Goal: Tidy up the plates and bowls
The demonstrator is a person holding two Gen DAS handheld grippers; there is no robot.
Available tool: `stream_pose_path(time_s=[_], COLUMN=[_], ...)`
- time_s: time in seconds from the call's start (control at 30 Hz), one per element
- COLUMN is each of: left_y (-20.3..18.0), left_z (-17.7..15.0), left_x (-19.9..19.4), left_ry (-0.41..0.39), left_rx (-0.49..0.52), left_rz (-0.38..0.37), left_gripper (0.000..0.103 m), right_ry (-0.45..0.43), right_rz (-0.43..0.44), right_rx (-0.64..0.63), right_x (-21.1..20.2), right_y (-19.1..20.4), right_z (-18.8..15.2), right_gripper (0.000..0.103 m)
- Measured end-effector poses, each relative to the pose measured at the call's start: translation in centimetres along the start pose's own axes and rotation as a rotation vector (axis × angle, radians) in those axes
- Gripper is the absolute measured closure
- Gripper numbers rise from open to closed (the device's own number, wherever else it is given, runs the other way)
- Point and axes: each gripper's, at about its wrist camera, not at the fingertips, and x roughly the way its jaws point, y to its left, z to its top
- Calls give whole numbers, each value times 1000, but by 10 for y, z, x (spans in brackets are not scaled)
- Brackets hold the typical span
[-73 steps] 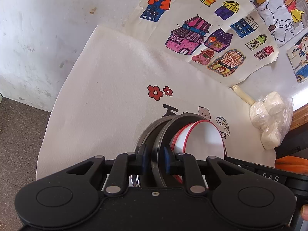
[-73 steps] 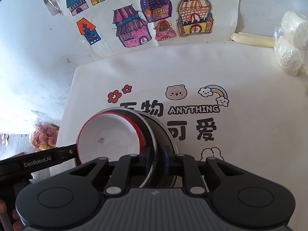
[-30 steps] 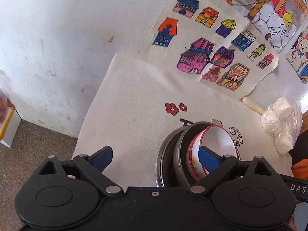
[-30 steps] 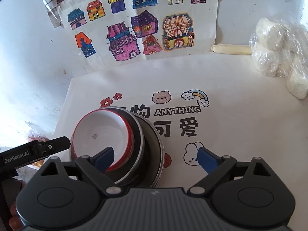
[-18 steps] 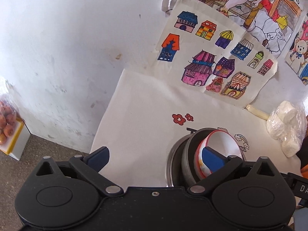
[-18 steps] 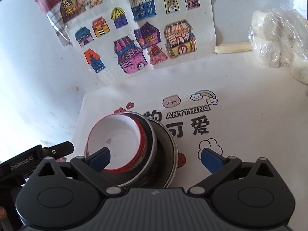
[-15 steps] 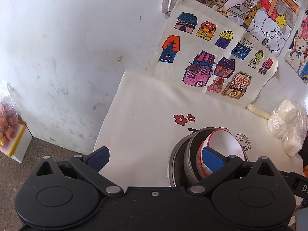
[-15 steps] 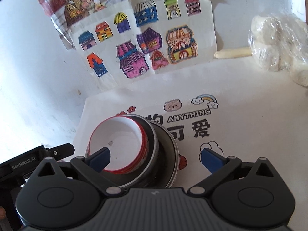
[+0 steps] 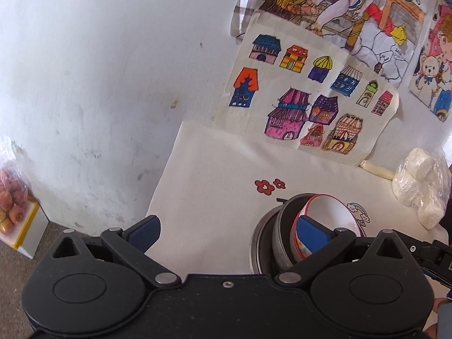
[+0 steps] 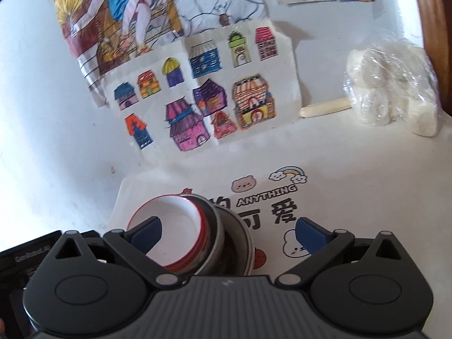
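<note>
A white bowl with a red rim (image 9: 329, 214) sits nested in a dark bowl (image 9: 284, 223), which sits in a steel bowl (image 9: 258, 240). The stack stands on a cream printed cloth (image 9: 214, 186). My left gripper (image 9: 227, 230) is open and empty, raised to the left of the stack. In the right wrist view the white bowl (image 10: 172, 226) tops the dark bowl (image 10: 217, 234) and the steel bowl (image 10: 241, 243). My right gripper (image 10: 227, 230) is open and empty, above and just behind the stack.
Children's drawings (image 10: 203, 104) hang on the white wall behind the cloth. A plastic bag of white lumps (image 10: 395, 96) lies at the far right, with a pale stick (image 10: 325, 108) beside it. A bag of orange fruit (image 9: 8, 197) sits on the floor at left.
Both grippers were shut on the bowl stack's rim; they have opened and let go. Both have since pulled up and back, and the stack stays on the cloth.
</note>
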Motion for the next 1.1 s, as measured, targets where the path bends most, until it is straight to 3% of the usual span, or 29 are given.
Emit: stream_pose_path(time_s=[0.2, 0.63, 0.9, 1.1], left_y=[0, 8, 4, 9], left_z=[-4, -20, -29, -32], left_x=[-8, -14, -15, -20], left_ry=[-70, -176, -200, -198], left_rx=[38, 61, 120, 98], left_rz=[-25, -68, -82, -99], left_gripper=[1, 1, 1, 1], right_ry=[-65, -266, -298, -252], right_rz=[-5, -76, -140, -139], right_rx=[15, -113, -40, -4], right_x=[-7, -39, -45, -47], right_y=[-3, 26, 21, 18], right_z=[-7, -38, -54, -60], right_gripper=[0, 0, 0, 0])
